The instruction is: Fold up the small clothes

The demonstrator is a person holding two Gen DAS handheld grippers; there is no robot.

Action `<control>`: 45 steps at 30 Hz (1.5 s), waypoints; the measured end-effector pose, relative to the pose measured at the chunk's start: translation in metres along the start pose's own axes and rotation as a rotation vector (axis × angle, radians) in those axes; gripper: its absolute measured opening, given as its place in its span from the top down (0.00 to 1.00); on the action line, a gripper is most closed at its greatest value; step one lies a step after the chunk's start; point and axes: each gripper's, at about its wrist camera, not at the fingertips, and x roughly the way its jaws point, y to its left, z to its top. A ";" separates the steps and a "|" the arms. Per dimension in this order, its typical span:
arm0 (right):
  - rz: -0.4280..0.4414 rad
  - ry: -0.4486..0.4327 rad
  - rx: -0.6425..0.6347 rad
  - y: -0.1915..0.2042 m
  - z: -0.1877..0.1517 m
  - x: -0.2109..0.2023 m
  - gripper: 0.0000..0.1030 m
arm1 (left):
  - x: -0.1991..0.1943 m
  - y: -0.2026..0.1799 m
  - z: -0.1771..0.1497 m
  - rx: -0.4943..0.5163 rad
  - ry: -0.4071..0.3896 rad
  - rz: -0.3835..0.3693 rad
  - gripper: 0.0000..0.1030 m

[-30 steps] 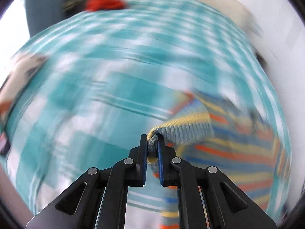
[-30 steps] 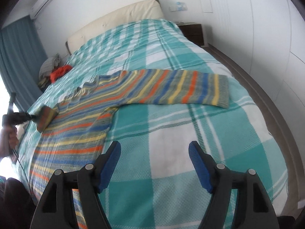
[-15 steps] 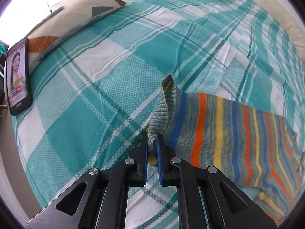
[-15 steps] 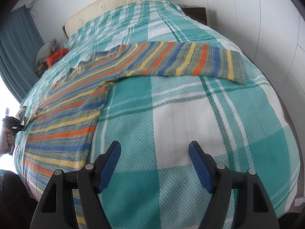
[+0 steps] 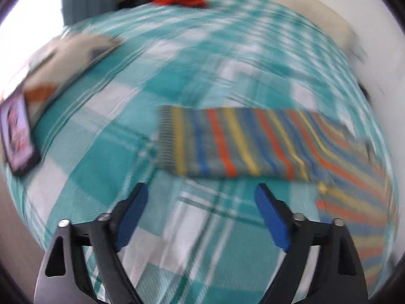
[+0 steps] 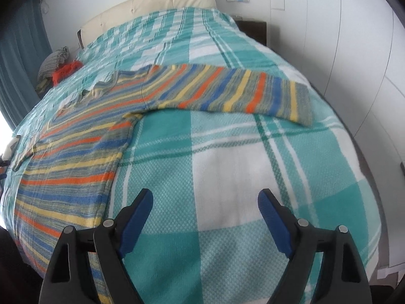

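From the left wrist, the left gripper [image 5: 201, 195] is opening with nothing between its pads; the striped sweater's sleeve [image 5: 253, 144] lies flat on the plaid blanket [image 5: 106, 152], spread for folding.

From the right wrist, the right gripper [image 6: 205, 200] is opening, empty, over bare blanket; the striped sweater [image 6: 83, 157] lies beyond it to the left.

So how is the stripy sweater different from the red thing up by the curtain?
The sweater has orange, yellow and blue stripes; the red thing is one plain colour. The sweater lies spread flat with a sleeve stretched out; the red thing is bunched in a heap. The sweater is near the grippers; the red thing sits far up the bed. Both rest on the teal checked blanket.
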 end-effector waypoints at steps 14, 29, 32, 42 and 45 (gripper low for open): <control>-0.129 0.020 -0.021 0.005 -0.001 0.035 0.03 | 0.075 -0.082 -0.027 0.457 -0.059 -0.118 0.00; -0.126 -0.029 -0.010 0.004 -0.009 0.048 0.00 | 0.077 -0.084 -0.029 0.464 -0.065 -0.108 0.00; -0.135 -0.028 -0.014 0.005 -0.009 0.048 0.00 | 0.077 -0.084 -0.029 0.463 -0.065 -0.109 0.00; -0.152 -0.038 -0.021 0.007 -0.009 0.051 0.00 | 0.077 -0.083 -0.029 0.463 -0.065 -0.109 0.00; -0.150 -0.041 -0.020 0.007 -0.009 0.051 0.00 | 0.077 -0.083 -0.029 0.463 -0.065 -0.109 0.00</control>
